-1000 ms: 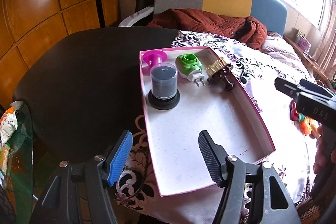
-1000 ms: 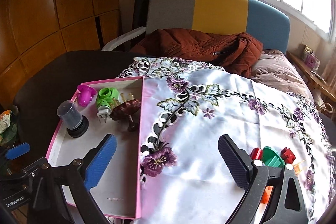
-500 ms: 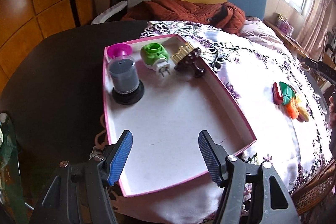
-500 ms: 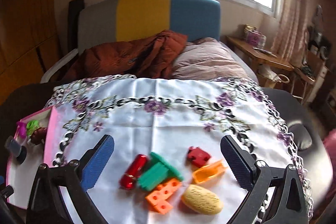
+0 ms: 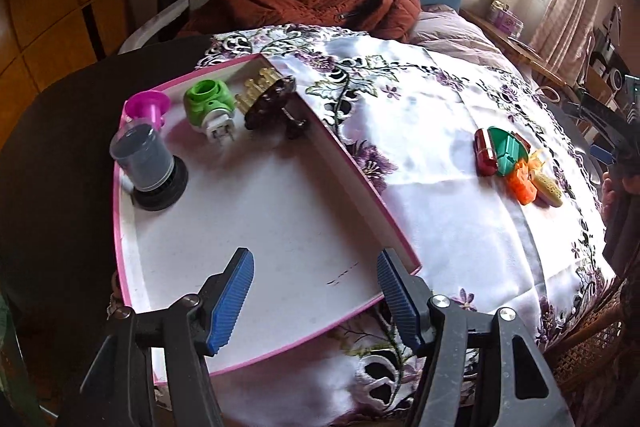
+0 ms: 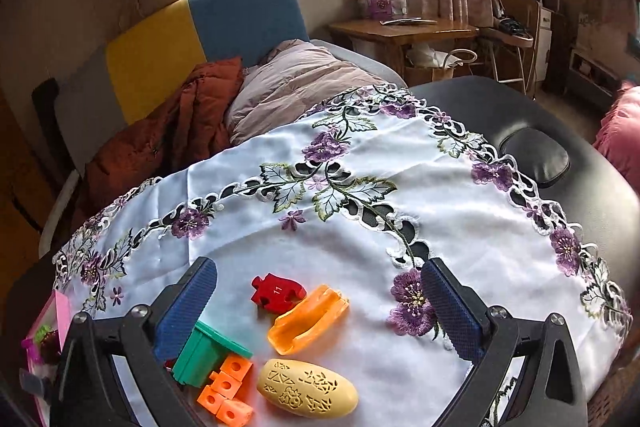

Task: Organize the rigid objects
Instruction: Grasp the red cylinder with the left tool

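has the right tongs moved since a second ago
Yes. The right tongs swung rightward from the pink tray, now at the frame's left edge, to hover open above the toy pile.

The near two-thirds of the shallow pink-rimmed white tray (image 5: 256, 227) is bare floor, reachable over its low wall. Its far end is crowded: a dark cylindrical container on a black base (image 5: 150, 167), a magenta funnel-shaped piece (image 5: 146, 107), a green plug-in device (image 5: 210, 105) and a dark brown comb-like clip (image 5: 266, 97) stand close together. On the embroidered white tablecloth (image 6: 360, 227), a wide bare stretch separates the tray from a tight cluster: red puzzle piece (image 6: 278, 293), translucent orange holder (image 6: 308, 319), yellow carved oval (image 6: 306, 387), green block (image 6: 208, 353), orange cube chain (image 6: 226, 393).
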### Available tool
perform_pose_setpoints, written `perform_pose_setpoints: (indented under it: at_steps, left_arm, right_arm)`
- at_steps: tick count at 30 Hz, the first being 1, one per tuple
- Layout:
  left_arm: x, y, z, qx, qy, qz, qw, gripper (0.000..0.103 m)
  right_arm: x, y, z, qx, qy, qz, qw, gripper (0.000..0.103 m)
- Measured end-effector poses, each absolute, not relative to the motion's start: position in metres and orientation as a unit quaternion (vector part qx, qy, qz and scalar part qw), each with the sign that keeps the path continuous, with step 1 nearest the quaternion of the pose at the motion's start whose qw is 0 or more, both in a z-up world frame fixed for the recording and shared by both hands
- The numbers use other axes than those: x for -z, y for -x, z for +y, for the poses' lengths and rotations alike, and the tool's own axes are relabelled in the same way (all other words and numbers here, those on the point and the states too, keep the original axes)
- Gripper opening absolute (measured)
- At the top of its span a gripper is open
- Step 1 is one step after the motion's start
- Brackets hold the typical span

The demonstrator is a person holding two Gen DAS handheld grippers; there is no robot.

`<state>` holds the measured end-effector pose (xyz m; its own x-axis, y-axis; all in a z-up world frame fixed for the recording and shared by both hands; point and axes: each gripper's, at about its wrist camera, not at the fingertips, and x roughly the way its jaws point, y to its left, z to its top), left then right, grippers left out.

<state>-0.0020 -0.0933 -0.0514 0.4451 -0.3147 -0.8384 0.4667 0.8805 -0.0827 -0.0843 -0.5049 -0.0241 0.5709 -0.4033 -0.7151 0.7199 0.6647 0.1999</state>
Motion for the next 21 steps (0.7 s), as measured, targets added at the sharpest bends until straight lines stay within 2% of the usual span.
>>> perform_pose_setpoints:
  at_steps: [10,14,17,21]
  left_arm:
    - [0.039,0.0,-0.162,0.289,-0.112,0.448,0.838,0.065]
    - [0.046,-0.011,-0.19,0.302,-0.125,0.452,0.83,0.05]
    - [0.052,-0.022,-0.209,0.311,-0.125,0.462,0.821,0.046]
    - [0.053,-0.03,-0.237,0.33,-0.131,0.46,0.814,0.046]
  right_arm:
    - [0.031,0.095,-0.521,0.347,-0.294,0.32,0.831,0.103]
    - [0.036,0.099,-0.528,0.347,-0.322,0.322,0.82,0.103]
    - [0.037,0.097,-0.528,0.344,-0.321,0.325,0.82,0.103]
    - [0.039,0.093,-0.526,0.337,-0.316,0.332,0.822,0.103]
